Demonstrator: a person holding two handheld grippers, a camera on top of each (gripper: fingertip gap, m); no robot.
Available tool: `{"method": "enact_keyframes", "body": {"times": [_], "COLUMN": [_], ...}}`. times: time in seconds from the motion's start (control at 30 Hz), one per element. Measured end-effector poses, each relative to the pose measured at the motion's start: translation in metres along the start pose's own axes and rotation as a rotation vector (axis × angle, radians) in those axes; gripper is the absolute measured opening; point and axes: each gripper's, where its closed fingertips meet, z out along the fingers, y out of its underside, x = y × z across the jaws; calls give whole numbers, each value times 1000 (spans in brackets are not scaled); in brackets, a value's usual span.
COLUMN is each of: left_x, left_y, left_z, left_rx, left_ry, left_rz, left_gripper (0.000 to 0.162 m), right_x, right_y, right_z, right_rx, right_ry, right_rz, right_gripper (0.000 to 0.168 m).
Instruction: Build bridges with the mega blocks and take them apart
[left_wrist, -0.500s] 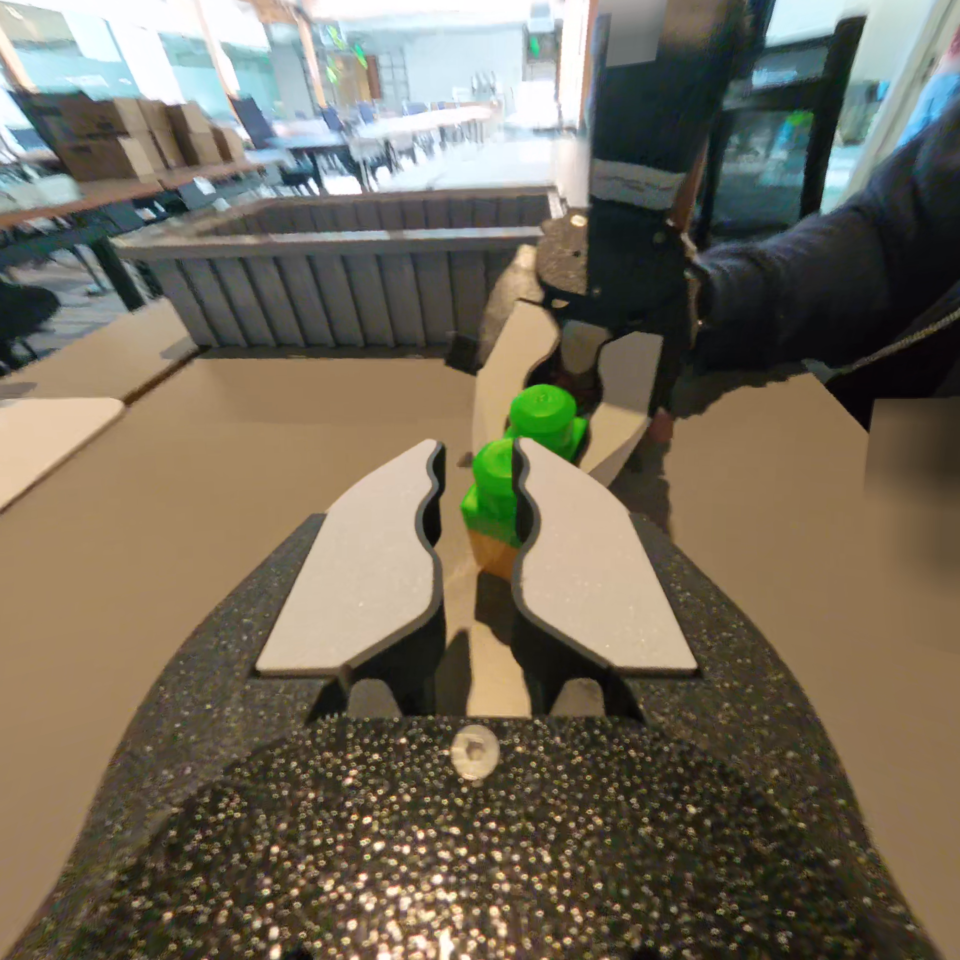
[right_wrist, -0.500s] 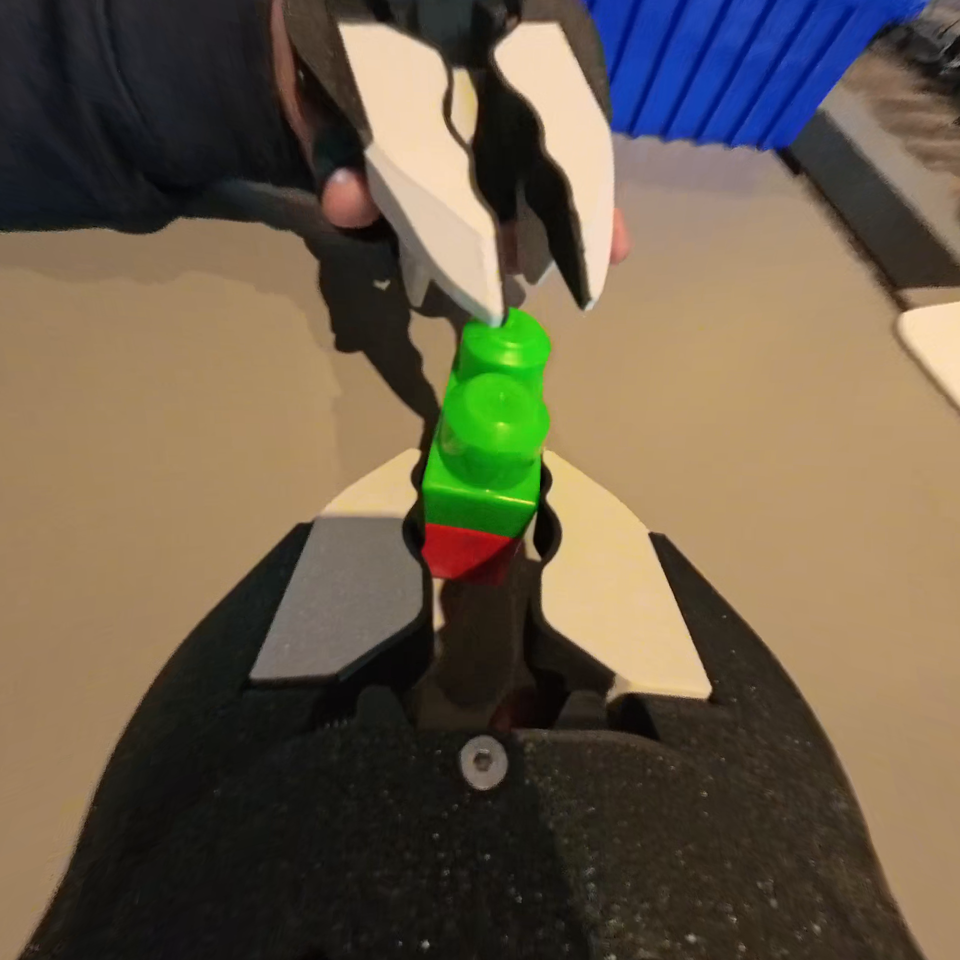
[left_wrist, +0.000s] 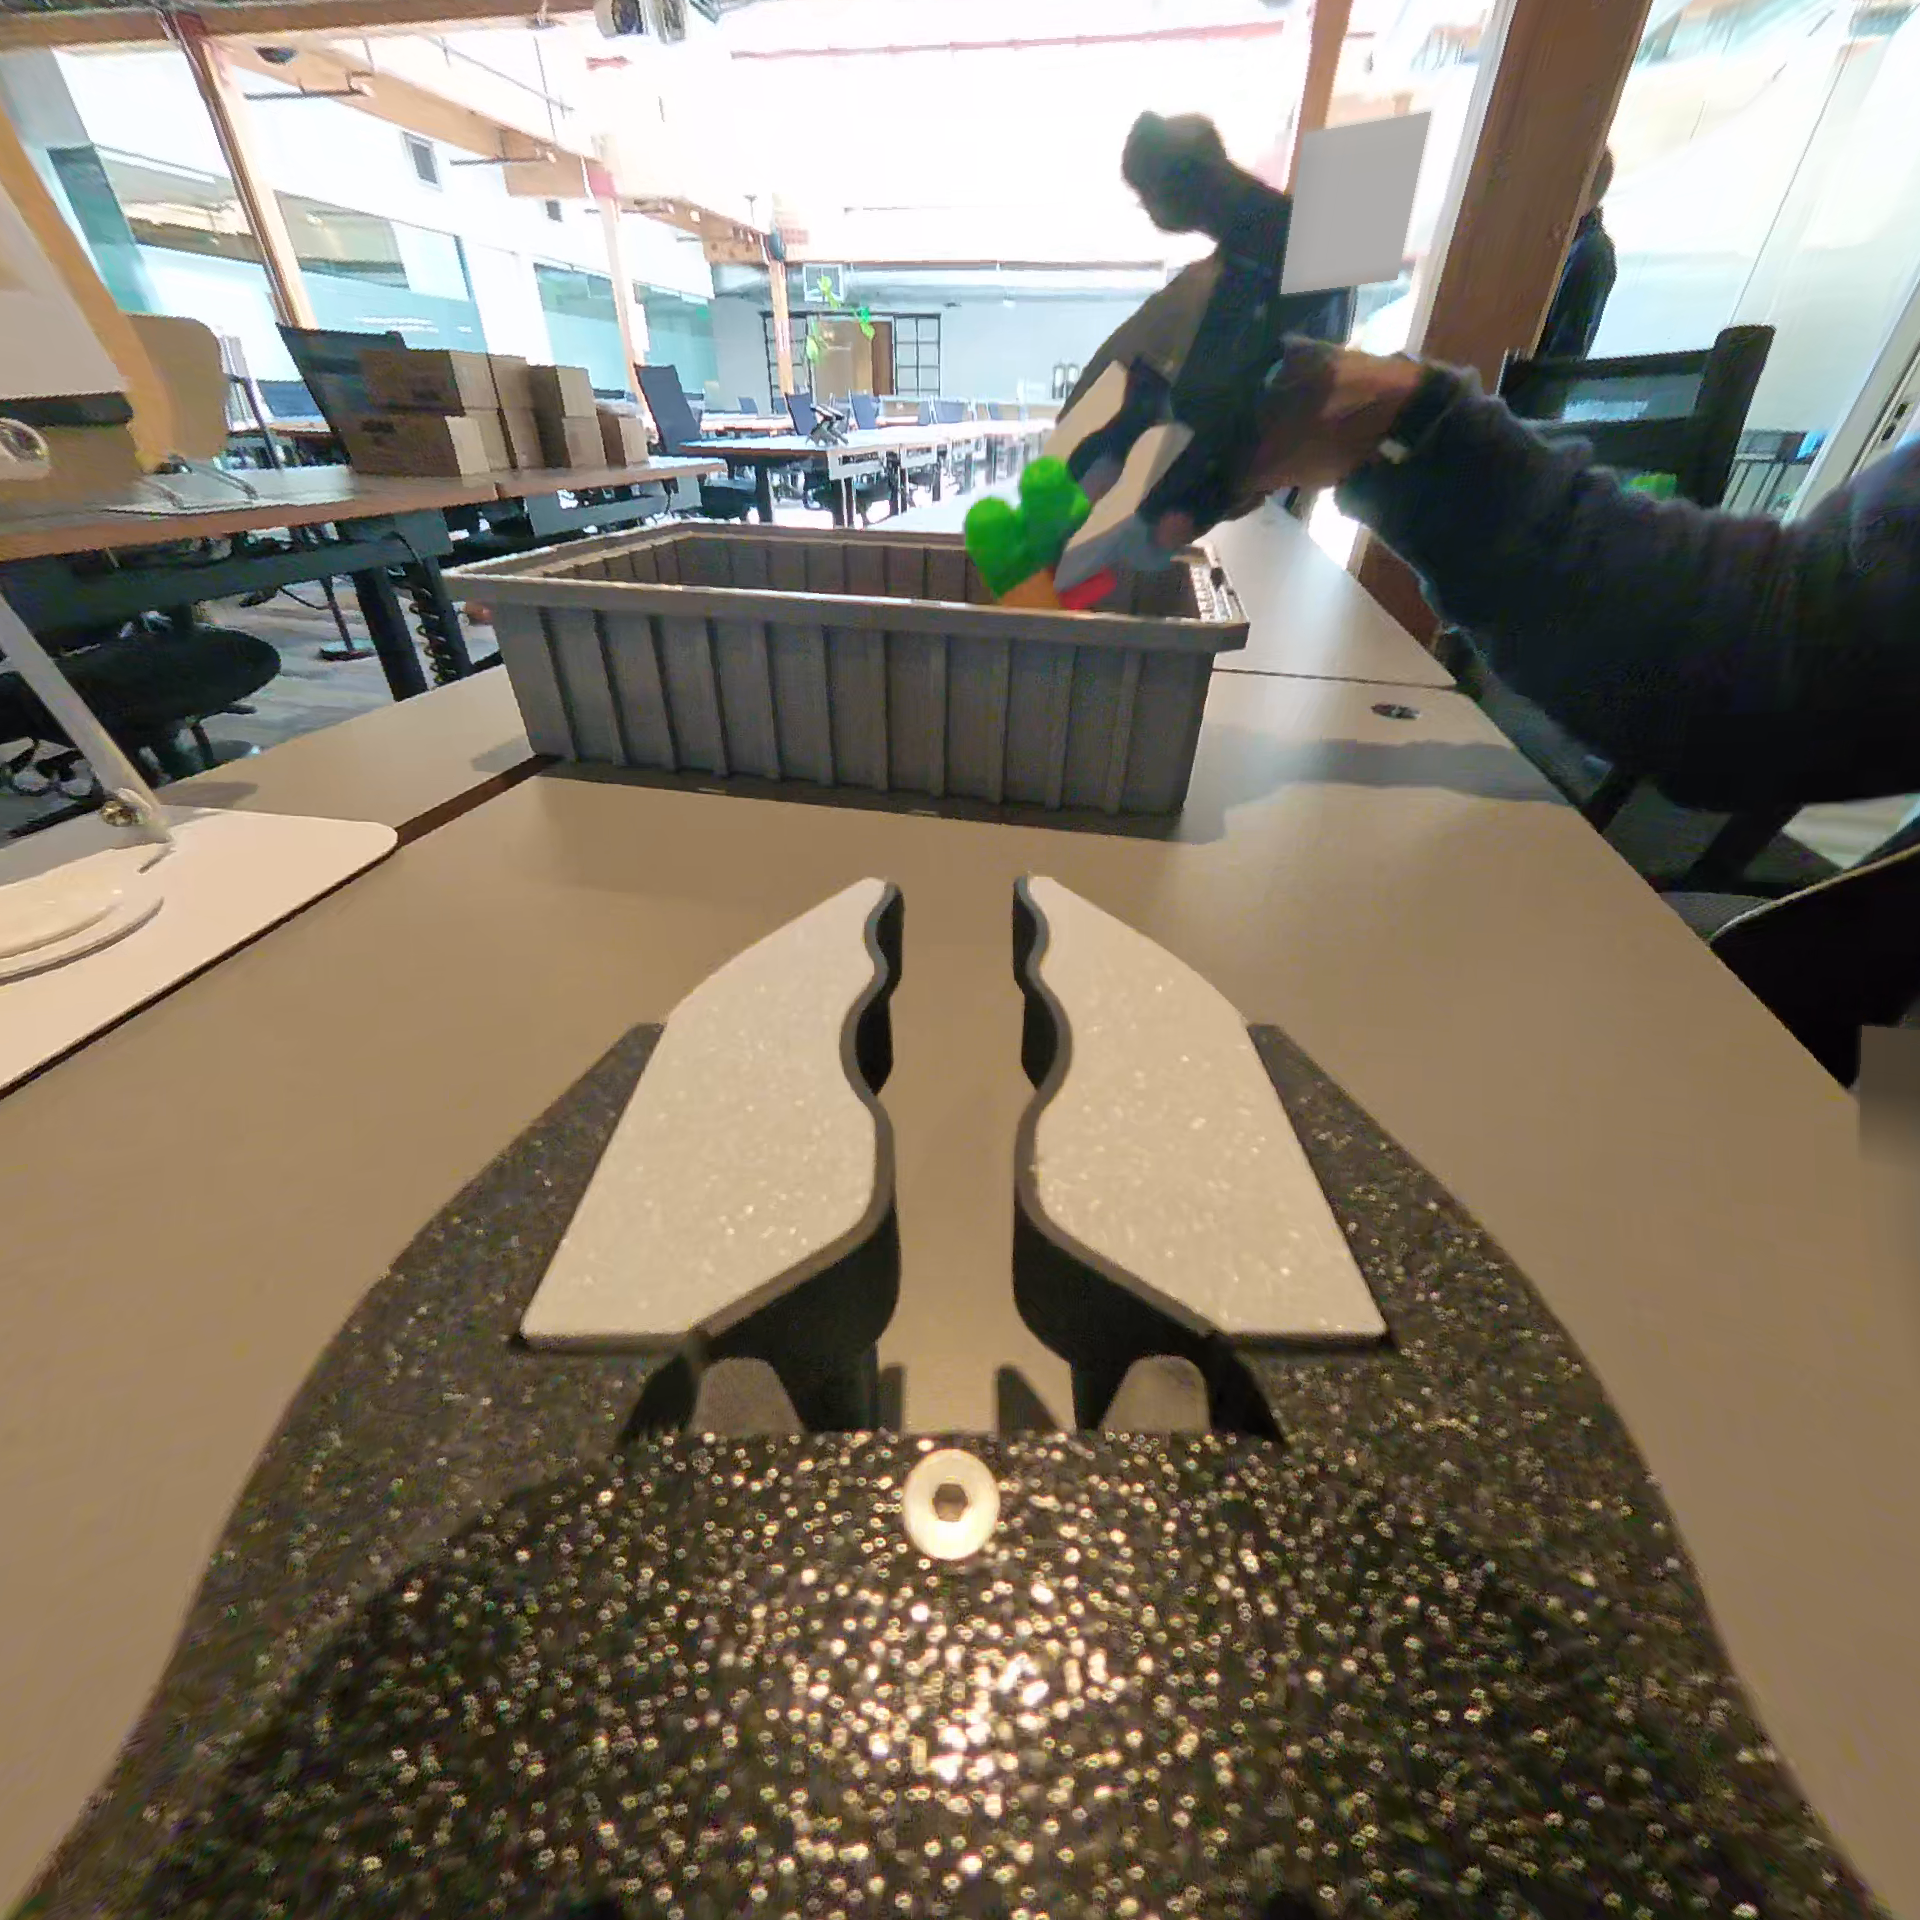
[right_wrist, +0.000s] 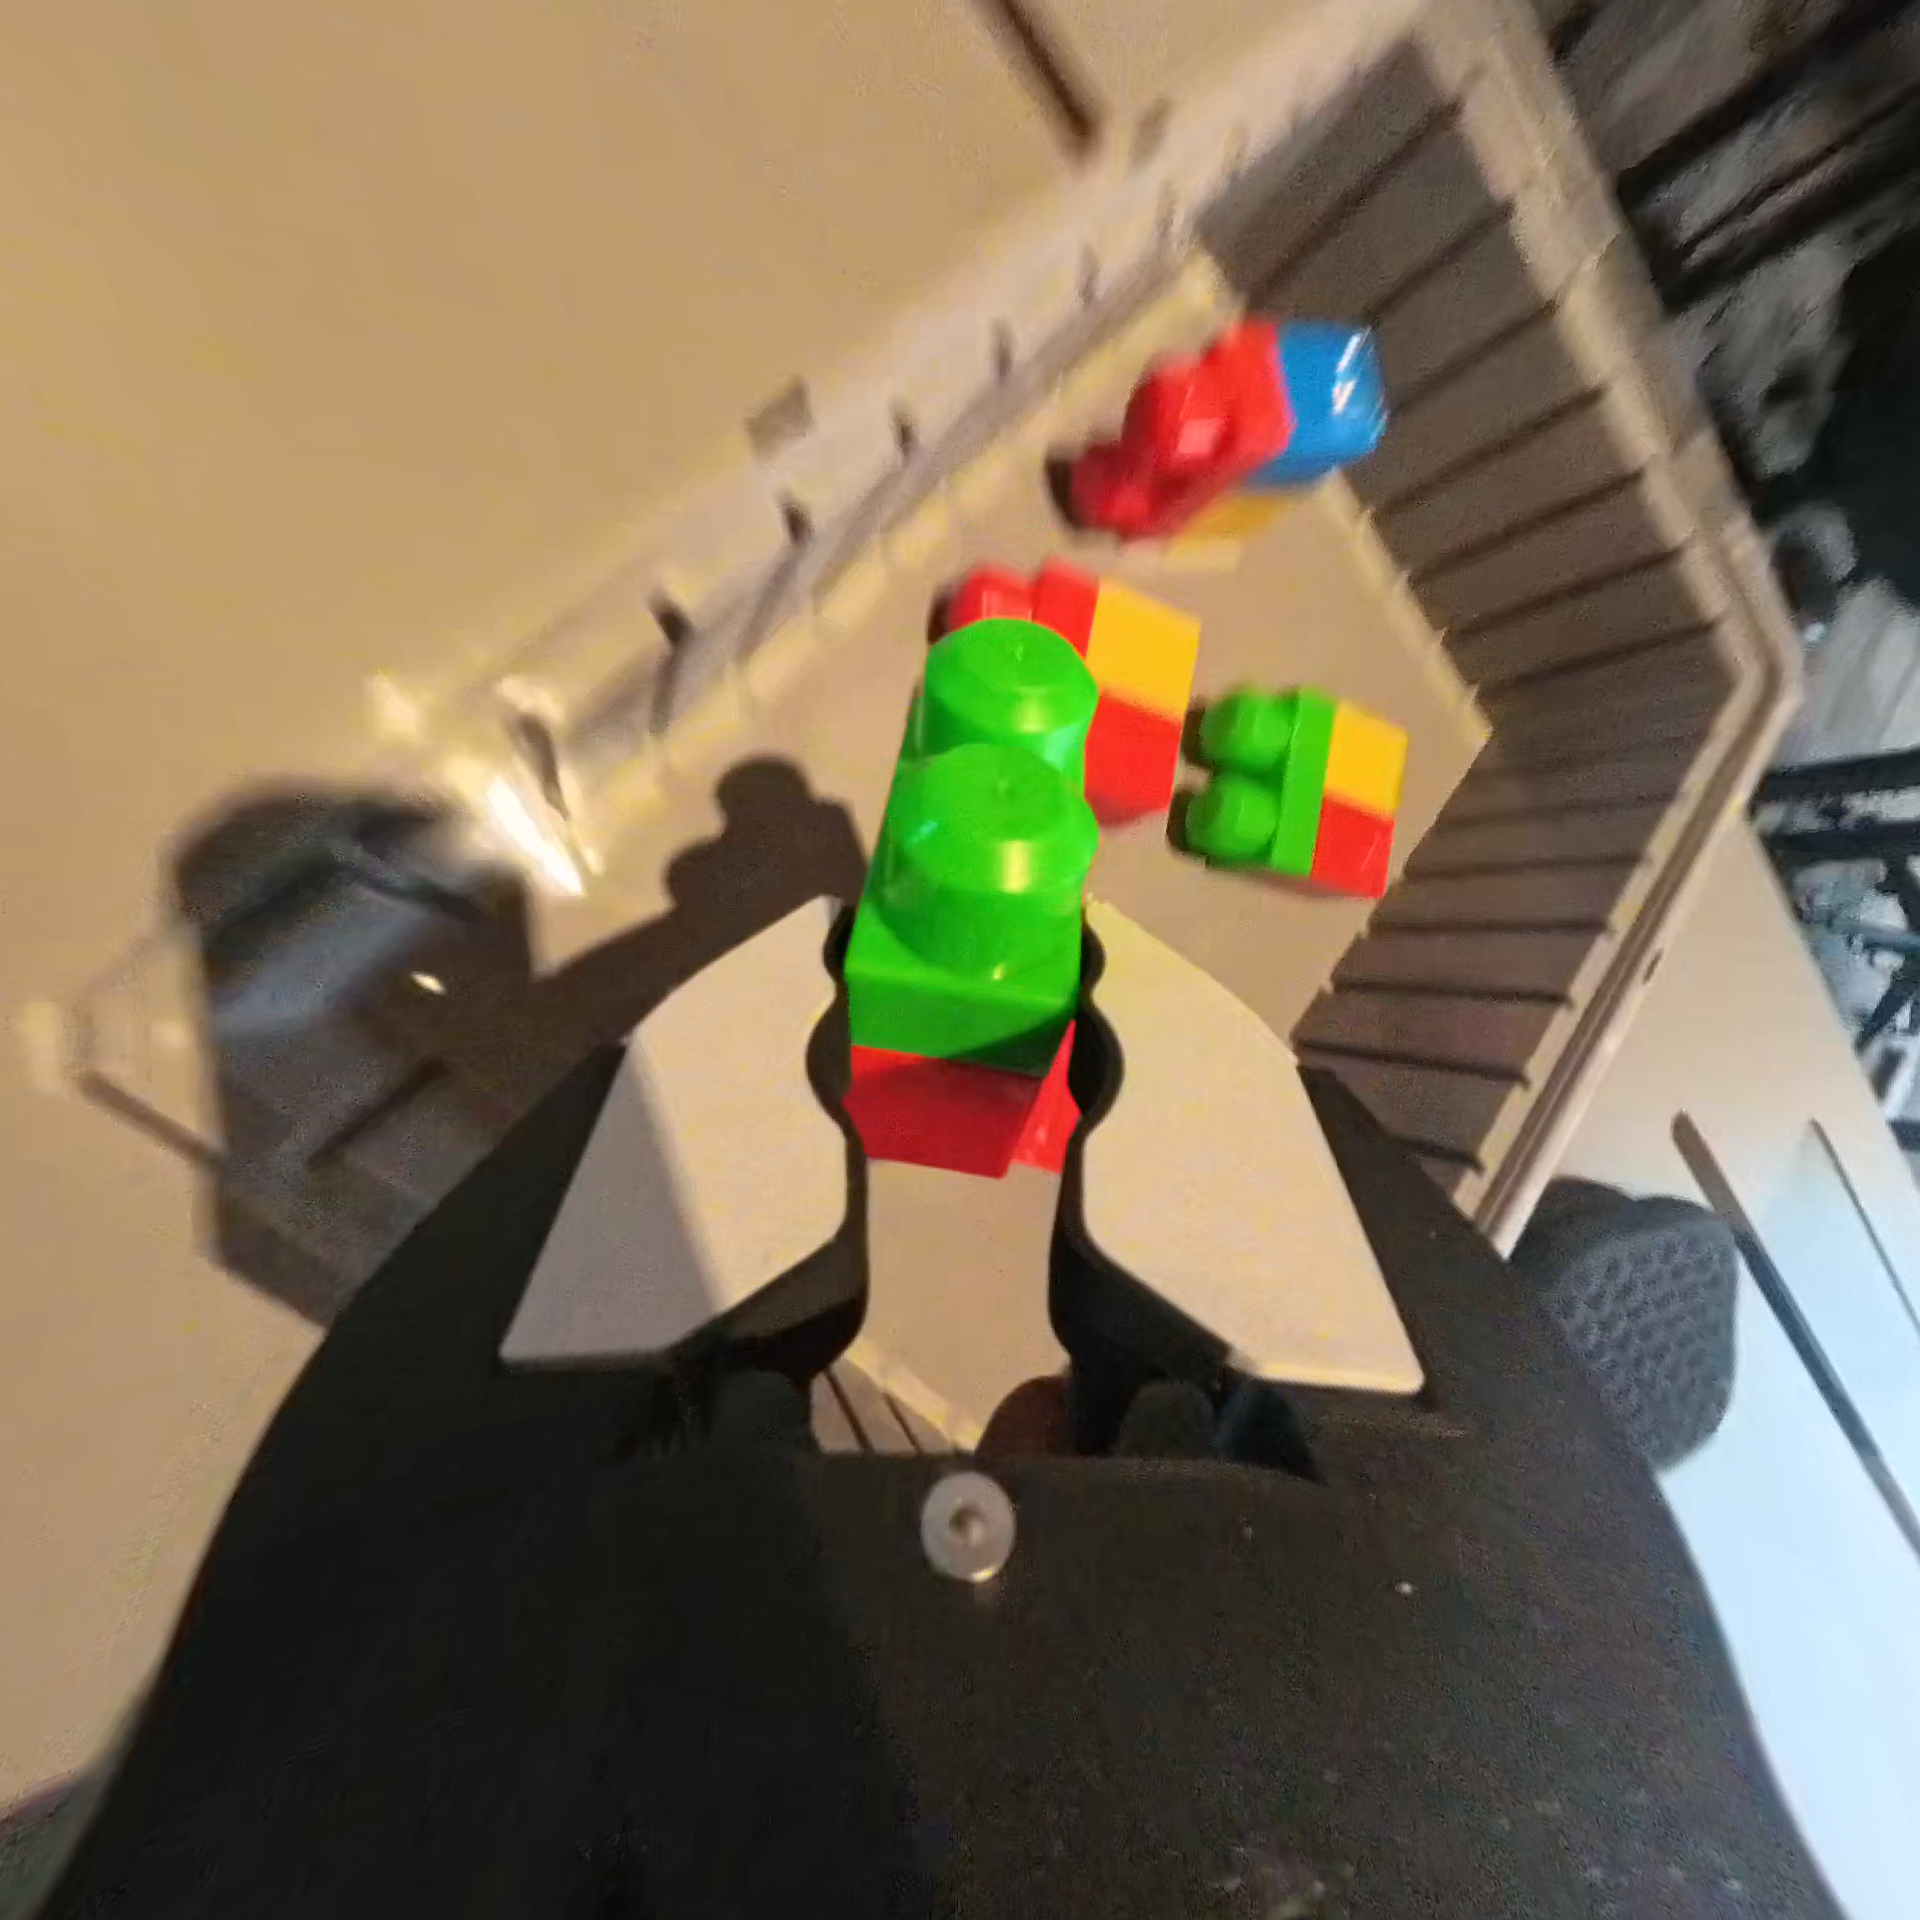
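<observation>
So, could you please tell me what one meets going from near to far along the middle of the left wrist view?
Left gripper → bare table → grey bin → right gripper holding the block stack above the bin.

green block (right_wrist: 977, 883): glossy moulded plastic, smooth
red block (right_wrist: 951, 1117): the same shiny plastic
grey bin (left_wrist: 852, 675): matt ribbed plastic
table (left_wrist: 416, 1039): smooth matt tan laminate
left gripper (left_wrist: 954, 914): speckled, rough black body; fingers (left_wrist: 748, 1143) faced in grainy pale grey
cardboard boxes (left_wrist: 436, 416): plain brown paperboard
sleeve (left_wrist: 1662, 623): dark knitted cloth
</observation>
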Motion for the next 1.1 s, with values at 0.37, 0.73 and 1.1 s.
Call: {"method": "enact_keyframes", "body": {"times": [0.37,0.73,1.1], "left_x": [-2,-1,-15], "left_y": [0,6,2], "left_z": [-3,0,-4], "left_rx": [0,-46,-17], "left_ry": [-27,-18,-126], "left_rz": [14,37,72], "left_gripper": [19,20,24], "right_x": [-31,-3,-240], "right_y": [31,-69,-165], "right_z": [50,-75,29], "right_rx": [-286,289,410], "right_ry": [-106,134,-272], "right_rz": [-181,28,-273], "right_gripper": [71,54,57]}}
